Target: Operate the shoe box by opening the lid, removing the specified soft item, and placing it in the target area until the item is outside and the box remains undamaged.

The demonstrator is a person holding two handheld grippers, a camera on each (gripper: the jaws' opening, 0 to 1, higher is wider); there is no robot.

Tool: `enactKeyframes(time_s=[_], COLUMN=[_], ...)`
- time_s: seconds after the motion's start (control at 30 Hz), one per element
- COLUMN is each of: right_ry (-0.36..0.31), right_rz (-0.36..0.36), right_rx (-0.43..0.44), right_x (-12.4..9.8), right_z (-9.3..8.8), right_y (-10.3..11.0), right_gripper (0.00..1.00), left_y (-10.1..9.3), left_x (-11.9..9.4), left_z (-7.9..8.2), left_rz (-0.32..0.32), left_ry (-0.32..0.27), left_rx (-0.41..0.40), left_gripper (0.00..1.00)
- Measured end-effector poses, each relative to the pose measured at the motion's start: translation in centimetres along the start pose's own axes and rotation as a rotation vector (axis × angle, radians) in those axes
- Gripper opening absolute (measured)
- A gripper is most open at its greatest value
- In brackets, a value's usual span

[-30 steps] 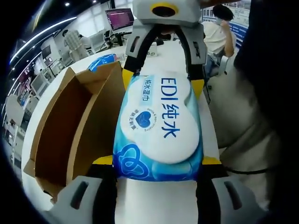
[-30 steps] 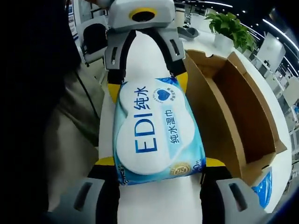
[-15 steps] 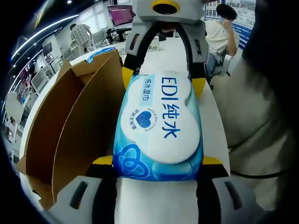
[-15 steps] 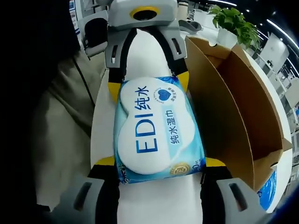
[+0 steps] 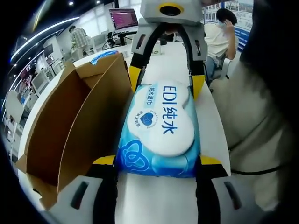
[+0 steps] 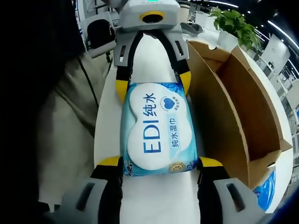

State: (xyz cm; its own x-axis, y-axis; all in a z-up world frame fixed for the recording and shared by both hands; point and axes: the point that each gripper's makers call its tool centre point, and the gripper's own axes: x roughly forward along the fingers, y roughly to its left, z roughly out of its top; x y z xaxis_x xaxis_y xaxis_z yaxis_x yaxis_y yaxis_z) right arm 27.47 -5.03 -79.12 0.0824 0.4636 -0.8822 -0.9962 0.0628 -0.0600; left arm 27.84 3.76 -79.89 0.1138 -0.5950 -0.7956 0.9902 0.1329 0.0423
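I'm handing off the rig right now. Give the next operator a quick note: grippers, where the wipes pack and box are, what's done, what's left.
Left gripper: fingers at one end of the wet wipes pack, apparently gripping it.
Right gripper: fingers at the opposite end, likewise.
Pack: outside the box, held between both grippers over the white table, label up.
Cardboard box: open beside the pack, looks undamaged.
Done: lid open, pack out.
Left: set the pack down in the target area, release both grippers.

Wipes pack [image 5: 161, 133]: pale blue, white cloud-shaped lid, blue lettering, small blue heart. Shoe box [image 5: 70, 135]: plain brown cardboard. Counter [image 6: 154, 205]: white. Claw tips: yellow; claw bodies grey and black. Plant [image 6: 233, 25]: green.
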Motion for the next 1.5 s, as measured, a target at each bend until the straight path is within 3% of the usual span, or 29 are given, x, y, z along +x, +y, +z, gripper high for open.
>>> enactKeyframes(time_s=[0.2,0.4,0.63,0.77,1.13,1.5], right_ry=[0.005,-0.016,-0.01,0.03,0.058,0.14], right_rz=[-0.014,-0.035,-0.027,-0.028,-0.023,-0.04], right_rx=[0.039,0.017,-0.005,0.015,-0.071,-0.149], right_x=[-0.2,-0.5,0.2,0.9,2.9,3.7], right_z=[0.3,1.4,3.4,3.7,5.4,4.6], right_y=[-0.1,-0.1,0.2,0.1,0.8,0.4], right_gripper=[0.65,0.64,0.71,0.74,0.68,0.61], left_y=[-0.2,-0.8,-1.8,-2.1,-1.5,-2.4], left_x=[-1.2,-2.9,-5.2,-6.4,-9.2,-9.9], left_z=[-0.1,-0.6,-1.0,-1.0,-0.8,-0.8], left_rz=[0.009,0.037,0.074,0.092,0.162,0.174], left_ry=[-0.029,-0.06,-0.113,-0.136,-0.171,-0.199], left_rx=[-0.035,-0.042,-0.12,-0.139,-0.203,-0.187], left_gripper=[0.65,0.68,0.78,0.8,0.79,0.85])
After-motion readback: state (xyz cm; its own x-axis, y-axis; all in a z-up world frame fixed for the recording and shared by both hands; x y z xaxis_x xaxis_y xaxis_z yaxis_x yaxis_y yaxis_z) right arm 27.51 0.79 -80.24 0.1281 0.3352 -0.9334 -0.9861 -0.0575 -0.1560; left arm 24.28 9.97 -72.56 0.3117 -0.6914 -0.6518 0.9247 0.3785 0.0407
